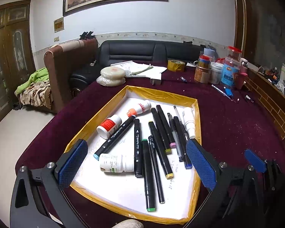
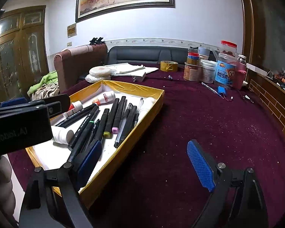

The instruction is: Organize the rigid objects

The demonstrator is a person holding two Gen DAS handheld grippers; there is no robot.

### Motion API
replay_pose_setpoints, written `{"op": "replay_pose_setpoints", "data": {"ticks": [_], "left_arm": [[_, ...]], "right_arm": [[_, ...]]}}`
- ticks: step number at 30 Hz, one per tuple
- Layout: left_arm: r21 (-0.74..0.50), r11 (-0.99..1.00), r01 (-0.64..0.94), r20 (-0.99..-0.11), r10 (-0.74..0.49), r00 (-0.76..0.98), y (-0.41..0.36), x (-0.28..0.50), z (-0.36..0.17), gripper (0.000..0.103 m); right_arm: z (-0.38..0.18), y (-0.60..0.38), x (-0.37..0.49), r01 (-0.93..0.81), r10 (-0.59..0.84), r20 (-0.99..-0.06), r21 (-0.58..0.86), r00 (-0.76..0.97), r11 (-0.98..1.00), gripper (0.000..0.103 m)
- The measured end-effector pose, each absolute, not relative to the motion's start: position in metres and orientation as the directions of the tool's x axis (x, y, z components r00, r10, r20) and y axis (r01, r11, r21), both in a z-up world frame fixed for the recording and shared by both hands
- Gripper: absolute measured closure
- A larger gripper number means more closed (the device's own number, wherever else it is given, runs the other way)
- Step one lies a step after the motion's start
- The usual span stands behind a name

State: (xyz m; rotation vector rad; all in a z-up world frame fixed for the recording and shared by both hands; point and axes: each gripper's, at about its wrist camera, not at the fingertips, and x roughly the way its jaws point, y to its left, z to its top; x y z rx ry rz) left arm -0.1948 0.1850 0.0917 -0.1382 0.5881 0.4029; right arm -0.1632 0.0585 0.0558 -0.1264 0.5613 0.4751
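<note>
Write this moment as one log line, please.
left tool: open, over tray | right tool: open, empty | markers, bottles: loose in tray

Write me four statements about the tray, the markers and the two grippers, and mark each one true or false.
1. Both grippers are open and hold nothing. True: the left gripper and right gripper are spread and bare.
2. The tray has a yellow rim. True.
3. The tape roll lies inside the tray. False: it sits on the maroon tablecloth beyond it.
4. All the markers stand upright in a cup. False: they lie flat in the tray.
</note>
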Motion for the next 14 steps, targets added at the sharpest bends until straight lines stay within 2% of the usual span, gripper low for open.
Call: {"op": "replay_pose_setpoints", "data": {"ticks": [14], "left_arm": [[-0.032, 0.913, -0.407, -0.609, 0.305, 0.732, 0.196, -0.191, 0.081, 0.000]], "right_arm": [[0.056, 0.066, -0.162, -0.486, 0.391, -0.576, -0.013, 0.718, 0.874, 0.015]]}}
